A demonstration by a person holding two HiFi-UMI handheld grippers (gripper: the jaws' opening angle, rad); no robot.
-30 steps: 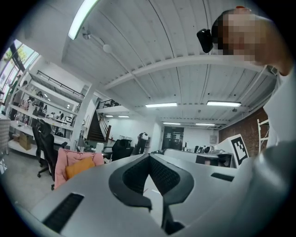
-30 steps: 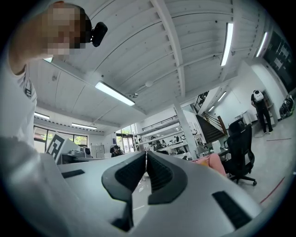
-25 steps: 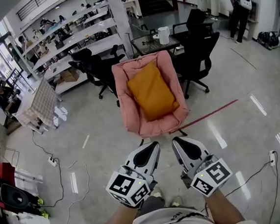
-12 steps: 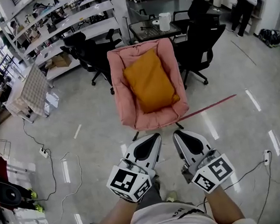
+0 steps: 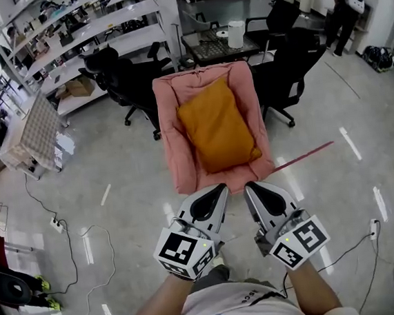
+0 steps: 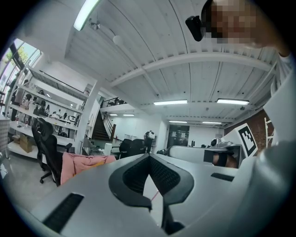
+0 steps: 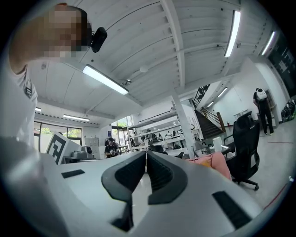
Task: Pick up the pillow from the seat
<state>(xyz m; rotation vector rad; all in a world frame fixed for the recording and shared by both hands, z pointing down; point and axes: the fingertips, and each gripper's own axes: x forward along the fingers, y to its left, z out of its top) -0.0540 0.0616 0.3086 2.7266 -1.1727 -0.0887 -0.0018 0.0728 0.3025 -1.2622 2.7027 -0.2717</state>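
Our left tongs and right tongs are pinched closed and empty. The plump orange fabric pillow lies just ahead of them on the pink padded seat, unlifted. The whole grasp is yet to come.

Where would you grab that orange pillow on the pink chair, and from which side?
Likely its near bottom corners, coming from the pink chair's open front. The orange pillow lies back against the backrest, and the padded sides wall it in left and right, so only that front edge lies free.
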